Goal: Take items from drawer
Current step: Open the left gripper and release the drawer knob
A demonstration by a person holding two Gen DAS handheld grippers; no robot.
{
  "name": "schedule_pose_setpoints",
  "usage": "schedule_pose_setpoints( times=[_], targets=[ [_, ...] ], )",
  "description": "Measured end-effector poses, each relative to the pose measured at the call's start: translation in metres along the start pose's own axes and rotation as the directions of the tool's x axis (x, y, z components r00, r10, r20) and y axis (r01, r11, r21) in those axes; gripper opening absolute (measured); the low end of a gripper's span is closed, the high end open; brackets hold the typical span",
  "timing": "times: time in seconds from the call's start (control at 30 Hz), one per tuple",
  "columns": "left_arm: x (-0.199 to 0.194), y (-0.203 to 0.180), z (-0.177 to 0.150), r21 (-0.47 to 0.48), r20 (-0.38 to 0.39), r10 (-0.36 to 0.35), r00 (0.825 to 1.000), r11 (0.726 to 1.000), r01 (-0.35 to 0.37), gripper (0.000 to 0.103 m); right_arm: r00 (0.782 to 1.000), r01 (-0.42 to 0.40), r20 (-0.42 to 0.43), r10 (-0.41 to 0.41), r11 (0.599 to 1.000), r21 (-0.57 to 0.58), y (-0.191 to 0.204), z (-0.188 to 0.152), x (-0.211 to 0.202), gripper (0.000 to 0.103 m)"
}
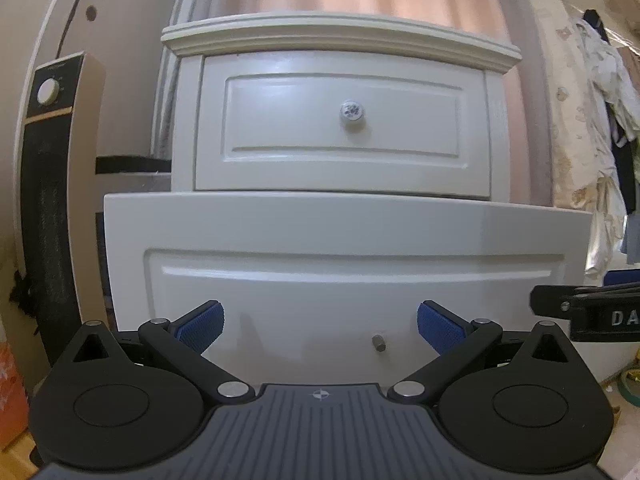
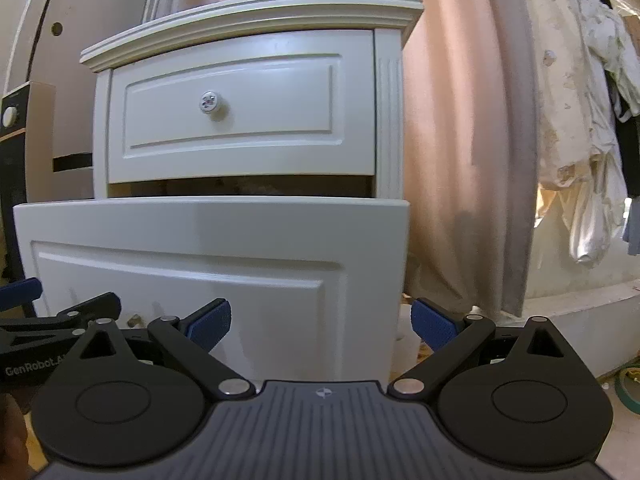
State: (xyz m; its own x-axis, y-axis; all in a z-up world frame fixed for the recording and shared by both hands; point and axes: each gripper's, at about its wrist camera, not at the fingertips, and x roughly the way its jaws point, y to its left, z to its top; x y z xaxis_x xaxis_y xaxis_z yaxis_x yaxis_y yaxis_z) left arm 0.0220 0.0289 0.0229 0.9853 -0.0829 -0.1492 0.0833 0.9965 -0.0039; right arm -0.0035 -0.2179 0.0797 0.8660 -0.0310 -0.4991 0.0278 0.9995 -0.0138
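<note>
A white nightstand (image 1: pixel 340 36) has two drawers. The lower drawer (image 1: pixel 344 240) is pulled out toward me; it also shows in the right wrist view (image 2: pixel 208 232). Its front bears only a small metal stud (image 1: pixel 378 342) where a knob would be. The upper drawer (image 1: pixel 344 120) is closed, with a round patterned knob (image 1: pixel 352 111). What lies inside the lower drawer is hidden, only a dark gap (image 2: pixel 240 187) shows. My left gripper (image 1: pixel 320 322) is open and empty in front of the lower drawer front. My right gripper (image 2: pixel 322 320) is open and empty at that drawer's right corner.
A tall black and beige heater (image 1: pixel 56 184) stands left of the nightstand. A pink curtain (image 2: pixel 472 140) hangs behind it. Clothes (image 2: pixel 592 120) hang at the right. Tape rolls (image 2: pixel 628 388) lie on the floor at the lower right.
</note>
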Motion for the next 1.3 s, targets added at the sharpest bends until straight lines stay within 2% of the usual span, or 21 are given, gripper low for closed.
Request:
schedule_pose_setpoints(
  times=[0.1,0.3,0.4,0.6,0.73,1.0,1.17,1.3],
  targets=[
    [-0.009,0.003,0.006,0.023,0.01,-0.013,1.0,1.0,0.013,0.103,1.0,-0.007,-0.008,0.007,1.0,-0.008,0.001,0.0,0.002,0.103],
    [-0.012,0.01,0.012,-0.013,-0.004,-0.022,1.0,1.0,0.022,0.103,0.997,-0.059,-0.045,0.059,0.998,0.004,0.004,0.002,0.01,0.103],
    [-0.028,0.015,0.007,-0.013,-0.003,-0.014,1.0,1.0,0.014,0.103,0.996,-0.073,-0.059,0.073,0.997,0.002,0.009,0.002,0.013,0.103],
    [-0.03,0.024,0.003,-0.025,-0.028,-0.028,0.999,0.999,0.027,0.103,0.995,-0.087,-0.056,0.087,0.996,-0.009,0.014,0.005,0.016,0.103],
    [-0.031,0.01,-0.014,-0.006,-0.028,-0.028,0.999,1.0,0.027,0.103,0.992,-0.113,-0.049,0.112,0.994,-0.012,0.012,0.013,0.014,0.103],
    [-0.013,-0.001,-0.021,-0.055,-0.047,-0.059,0.997,0.997,0.057,0.103,0.983,-0.179,0.022,0.18,0.983,-0.05,0.005,0.061,0.004,0.103],
    [-0.05,0.047,-0.019,-0.033,-0.032,-0.054,0.998,0.998,0.053,0.103,0.969,-0.246,0.0,0.247,0.966,-0.074,0.008,0.095,0.01,0.103],
    [-0.054,0.063,-0.021,-0.03,-0.041,-0.066,0.997,0.997,0.064,0.103,0.971,-0.236,0.008,0.24,0.96,-0.15,0.018,0.112,0.017,0.103]
  ],
)
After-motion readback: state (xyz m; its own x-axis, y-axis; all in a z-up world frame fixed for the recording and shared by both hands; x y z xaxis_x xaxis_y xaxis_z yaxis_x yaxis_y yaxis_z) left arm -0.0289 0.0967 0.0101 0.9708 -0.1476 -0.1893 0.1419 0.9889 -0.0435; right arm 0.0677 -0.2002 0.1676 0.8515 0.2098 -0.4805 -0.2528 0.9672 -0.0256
